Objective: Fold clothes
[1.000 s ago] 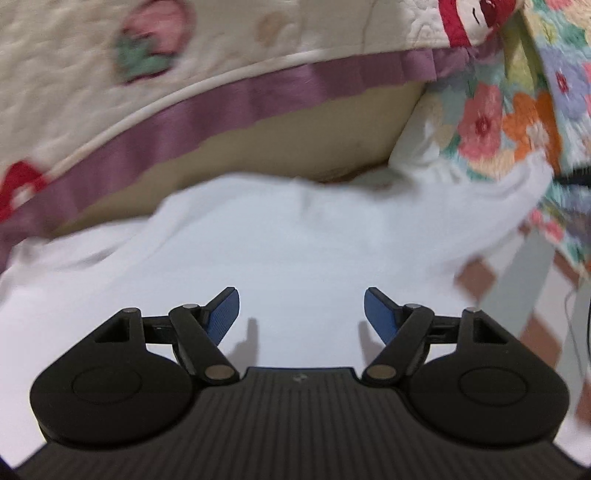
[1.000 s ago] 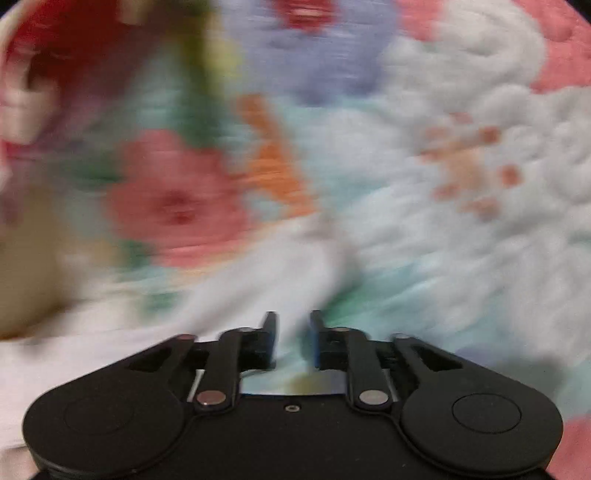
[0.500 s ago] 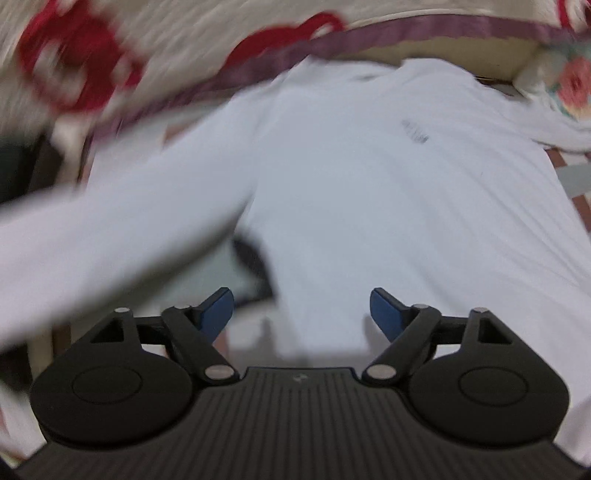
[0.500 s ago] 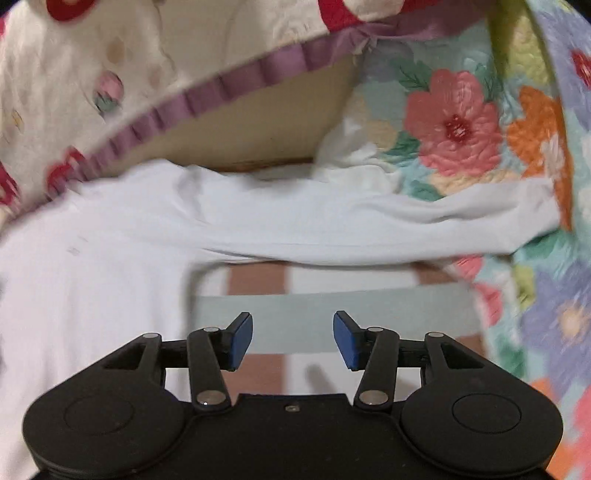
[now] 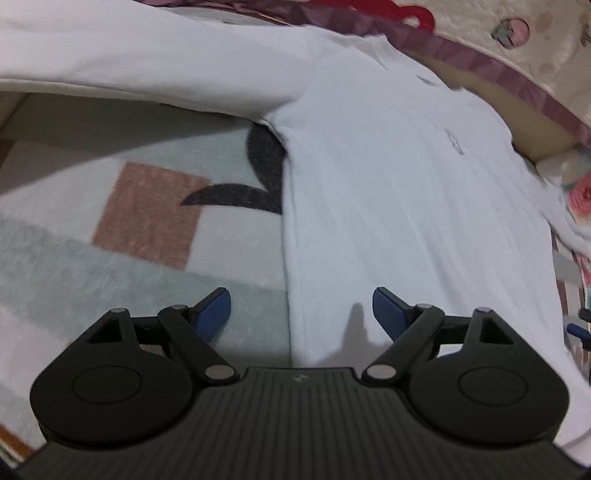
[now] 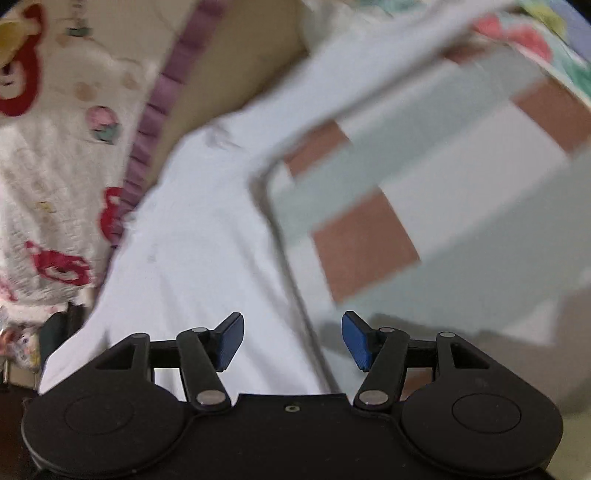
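Note:
A white long-sleeved shirt (image 5: pixel 388 177) lies spread flat on a checked blanket (image 5: pixel 110 236), one sleeve (image 5: pixel 140 62) stretched out to the left in the left wrist view. My left gripper (image 5: pixel 301 314) hovers over the shirt's left side seam, jaws opening wide, pads touching nothing. In the right wrist view the same shirt (image 6: pixel 199 236) fills the left half, its other sleeve (image 6: pixel 369 70) running up to the right. My right gripper (image 6: pixel 291 341) hangs above the shirt's right side edge, jaws opening, nothing pressed between the blue pads.
A cream quilt with red and pink prints and a purple frill (image 5: pixel 491 70) borders the far side of the shirt. A floral quilt (image 6: pixel 517 33) lies beyond the right sleeve. A dark mark (image 5: pixel 258 173) shows on the blanket beside the armpit.
Both grippers swung away from the sleeves and quilts down to the shirt's two side edges. The right jaws went from nearly shut to wide; the left widened a little.

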### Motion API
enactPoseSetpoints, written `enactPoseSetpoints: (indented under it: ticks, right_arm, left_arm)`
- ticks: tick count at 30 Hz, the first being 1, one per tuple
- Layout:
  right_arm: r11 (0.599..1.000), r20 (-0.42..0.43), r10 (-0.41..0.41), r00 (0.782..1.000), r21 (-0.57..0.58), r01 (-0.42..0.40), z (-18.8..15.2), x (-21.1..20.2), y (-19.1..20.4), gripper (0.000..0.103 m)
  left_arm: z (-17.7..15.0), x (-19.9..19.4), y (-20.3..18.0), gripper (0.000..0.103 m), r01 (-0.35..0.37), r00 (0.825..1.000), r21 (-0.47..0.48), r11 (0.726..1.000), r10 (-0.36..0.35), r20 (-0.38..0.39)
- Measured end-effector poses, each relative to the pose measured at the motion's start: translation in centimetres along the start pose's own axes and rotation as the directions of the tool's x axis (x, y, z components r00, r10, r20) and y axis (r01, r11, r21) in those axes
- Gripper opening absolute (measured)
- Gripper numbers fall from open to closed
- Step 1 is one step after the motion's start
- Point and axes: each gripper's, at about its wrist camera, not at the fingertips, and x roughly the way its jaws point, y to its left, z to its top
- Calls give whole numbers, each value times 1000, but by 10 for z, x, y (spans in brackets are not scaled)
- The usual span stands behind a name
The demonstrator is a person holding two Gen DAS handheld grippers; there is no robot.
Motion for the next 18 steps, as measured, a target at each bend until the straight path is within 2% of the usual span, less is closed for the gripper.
enactPoseSetpoints:
  ticks: [1, 3, 6, 8, 10, 11, 13, 14, 15, 16, 18]
  right_arm:
    - [1000, 1, -23, 1000, -10, 23, -3, 2, 1, 64]
    - [1000, -11, -15, 1000, -18, 15, -6, 3, 2, 64]
    - [1000, -25, -5, 1000, -17, 4, -9, 4, 1, 64]
    - [1000, -37, 19, 999, 8, -19, -10, 4, -1, 64]
    - [993, -55, 93, 994, 72, -89, -10, 3, -4, 64]
    - [979, -60, 164, 985, 134, -155, -10, 3, -8, 64]
    - [922, -61, 312, 948, 259, -287, -8, 6, -10, 64]
    - [914, -70, 333, 940, 267, -304, -5, 6, -5, 64]
    - [923, -86, 326, 942, 247, -297, 0, 6, 3, 64]
    - [950, -111, 277, 954, 184, -254, 6, 4, 14, 64]
    - [993, -152, 121, 981, 1, -122, 21, 0, 41, 64]
  left_arm:
    - [0, 2, -2, 87, -5, 1000, 31, 1000, 5, 4]
    - [-1, 3, -3, 90, -7, 1000, 59, 998, 6, 20]
    - [-2, -1, -3, 93, 7, 1000, 34, 999, -8, 28]
    - [-6, -3, -2, 93, 9, 1000, 17, 1000, -9, -2]
    - [-13, -2, -7, 91, -17, 996, 25, 1000, 19, -88]
    - [-19, -2, -13, 88, -45, 988, 67, 997, 54, -142]
    - [-34, -5, -24, 84, -85, 973, 162, 983, 117, -199]
    - [-39, -6, -27, 84, -88, 970, 183, 979, 126, -206]
    - [-42, -6, -28, 84, -85, 971, 190, 978, 124, -205]
    - [-42, -7, -27, 83, -82, 973, 179, 980, 118, -200]
    - [-39, -8, -23, 75, -76, 978, 141, 987, 102, -185]
